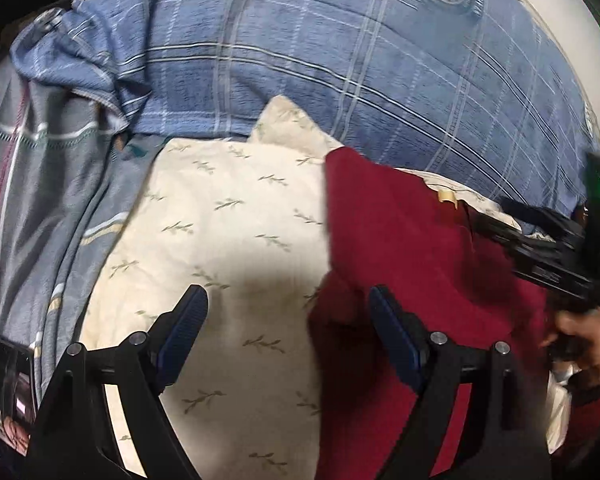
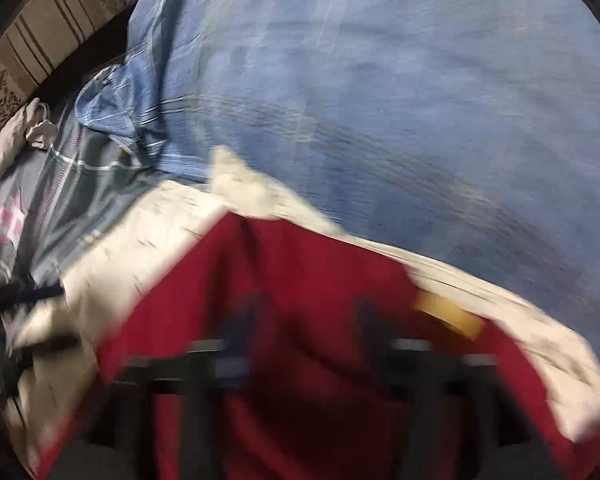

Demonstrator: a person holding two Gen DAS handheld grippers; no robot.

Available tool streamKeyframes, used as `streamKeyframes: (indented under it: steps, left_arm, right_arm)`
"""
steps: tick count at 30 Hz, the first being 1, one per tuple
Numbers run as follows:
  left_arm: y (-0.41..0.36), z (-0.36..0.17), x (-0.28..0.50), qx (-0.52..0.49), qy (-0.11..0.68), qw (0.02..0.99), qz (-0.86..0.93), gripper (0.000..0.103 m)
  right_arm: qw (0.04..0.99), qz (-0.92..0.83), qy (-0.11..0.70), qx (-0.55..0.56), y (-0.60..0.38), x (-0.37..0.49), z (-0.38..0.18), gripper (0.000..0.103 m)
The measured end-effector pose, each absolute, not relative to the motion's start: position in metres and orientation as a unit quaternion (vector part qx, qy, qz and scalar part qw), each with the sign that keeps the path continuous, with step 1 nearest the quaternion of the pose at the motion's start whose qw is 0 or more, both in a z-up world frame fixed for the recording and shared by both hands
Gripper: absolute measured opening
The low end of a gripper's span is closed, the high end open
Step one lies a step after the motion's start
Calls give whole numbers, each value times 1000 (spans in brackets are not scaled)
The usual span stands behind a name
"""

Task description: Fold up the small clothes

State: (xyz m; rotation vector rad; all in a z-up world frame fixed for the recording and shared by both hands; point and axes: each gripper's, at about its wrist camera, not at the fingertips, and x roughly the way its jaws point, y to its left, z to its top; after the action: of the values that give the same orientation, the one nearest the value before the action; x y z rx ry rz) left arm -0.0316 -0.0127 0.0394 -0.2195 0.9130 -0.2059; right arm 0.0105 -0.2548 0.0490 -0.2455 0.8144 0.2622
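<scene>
A dark red garment (image 1: 412,260) lies on a cream leaf-print cloth (image 1: 228,220) on the bed, with a yellow label (image 1: 446,197) at its far edge. My left gripper (image 1: 288,300) is open above the garment's left edge: one finger is over the cream cloth, the other over the red fabric. My right gripper (image 1: 560,248), held by a hand (image 1: 580,344), is at the garment's right side. The right wrist view is blurred. In it the right gripper (image 2: 306,320) hangs over the red garment (image 2: 300,272), fingers apart with nothing pinched between them. The label (image 2: 448,314) is just to its right.
A blue plaid blanket (image 1: 340,60) bunches up behind the cream cloth. Grey patterned bedding (image 1: 40,200) lies to the left, with a dark flat object (image 1: 16,392) at its near edge. A crumpled beige cloth (image 2: 20,136) sits at the far left by a striped wall (image 2: 40,40).
</scene>
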Motion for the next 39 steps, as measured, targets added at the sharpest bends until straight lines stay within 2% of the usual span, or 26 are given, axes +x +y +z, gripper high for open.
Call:
streamKeyframes:
  steps: [4, 9, 10, 11, 12, 13, 15, 17, 21, 24, 26, 27, 28, 30, 32, 34, 37, 39]
  left_arm:
    - [-28, 35, -23, -93, 440, 886, -112, 83]
    - [-34, 17, -15, -78, 464, 878, -92, 83]
    - [-35, 15, -15, -77, 466, 877, -89, 83]
    - [-35, 14, -15, -75, 467, 877, -86, 83]
    - [-37, 14, -15, -71, 466, 878, -84, 83]
    - [-38, 14, -15, -66, 466, 879, -82, 83]
    - [-40, 13, -15, -59, 464, 880, -79, 83]
    - [-41, 12, -14, -56, 464, 881, -77, 84]
    - [-43, 12, -16, -53, 461, 883, -72, 86]
    - [-40, 13, -17, -60, 461, 882, -70, 86]
    - [-40, 12, -18, -60, 465, 881, -68, 86]
    - [-41, 12, -17, -59, 465, 881, -66, 86]
    - [-41, 12, -18, -59, 465, 881, -65, 86]
    - [-42, 11, -19, -55, 464, 882, -62, 86]
    - [-42, 10, -19, -53, 464, 882, -62, 86]
    - [-41, 9, -18, -55, 464, 882, -65, 86]
    - [-38, 7, -16, -57, 466, 880, -69, 87]
    - [-38, 8, -15, -57, 467, 880, -71, 87]
  right_arm:
    - [896, 6, 411, -168, -344, -15, 51, 79]
    - [886, -38, 454, -84, -419, -23, 29, 79]
    - [881, -22, 468, -62, -423, -24, 20, 73]
    - [876, -11, 480, -49, -423, -23, 13, 58]
    - [873, -1, 486, -41, -420, -21, 9, 7]
    - [877, -12, 478, -51, -415, -22, 11, 5]
    - [898, -25, 435, -62, -413, -25, 31, 4]
    - [912, -42, 407, -18, -428, -24, 44, 4]
    - [888, -92, 450, -12, -444, -11, 20, 7]
    - [879, -110, 464, -16, -445, -17, 17, 14]
    - [891, -115, 439, -8, -439, -29, 34, 27]
    - [899, -107, 424, 1, -433, -36, 45, 41]
    - [912, -68, 405, 20, -422, -38, 57, 48]
    - [916, 32, 396, 47, -397, -33, 70, 48]
    - [905, 146, 395, 67, -354, -16, 70, 53]
    - [898, 203, 388, 33, -308, 2, 59, 59]
    - [877, 225, 422, -50, -259, 21, 36, 62]
    - [857, 218, 461, -77, -244, 32, 16, 59]
